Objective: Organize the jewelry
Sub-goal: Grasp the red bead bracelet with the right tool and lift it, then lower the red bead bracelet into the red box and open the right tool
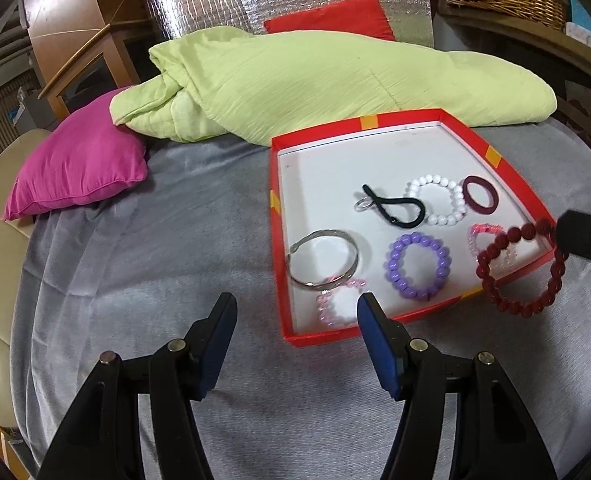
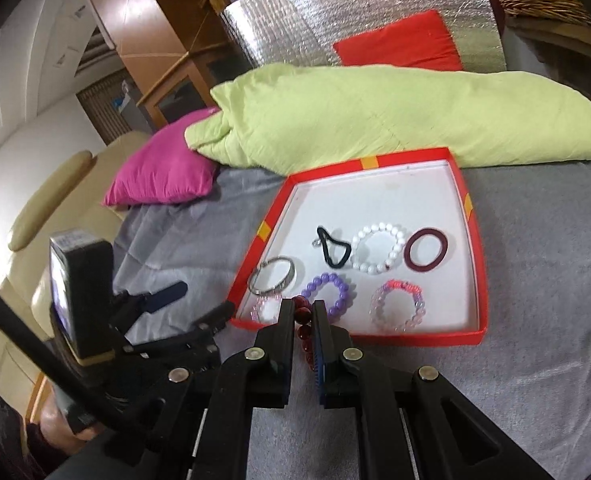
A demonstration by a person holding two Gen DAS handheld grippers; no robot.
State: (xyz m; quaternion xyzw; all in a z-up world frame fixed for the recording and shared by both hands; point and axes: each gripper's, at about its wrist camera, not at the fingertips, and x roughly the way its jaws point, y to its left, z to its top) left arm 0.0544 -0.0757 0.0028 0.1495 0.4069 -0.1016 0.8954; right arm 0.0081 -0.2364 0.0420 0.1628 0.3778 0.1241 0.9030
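Red-walled tray on grey bedding, centre-right of frame, held the jewelry.
Inside lay a silver bangle, white bead bracelet, purple bead bracelet, two pink bracelets, maroon ring and black hair tie. Right gripper pinched a dark red bead bracelet above the tray's near edge; left gripper hung open, empty.

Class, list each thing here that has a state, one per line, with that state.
Shallow red cardboard box: lidless, holding jewelry.
Dark red bead bracelet: gripped, hanging above box corner.
Silver metal bangle: lying flat in box.
Right gripper: shut on bracelet.
Left gripper: open, empty.
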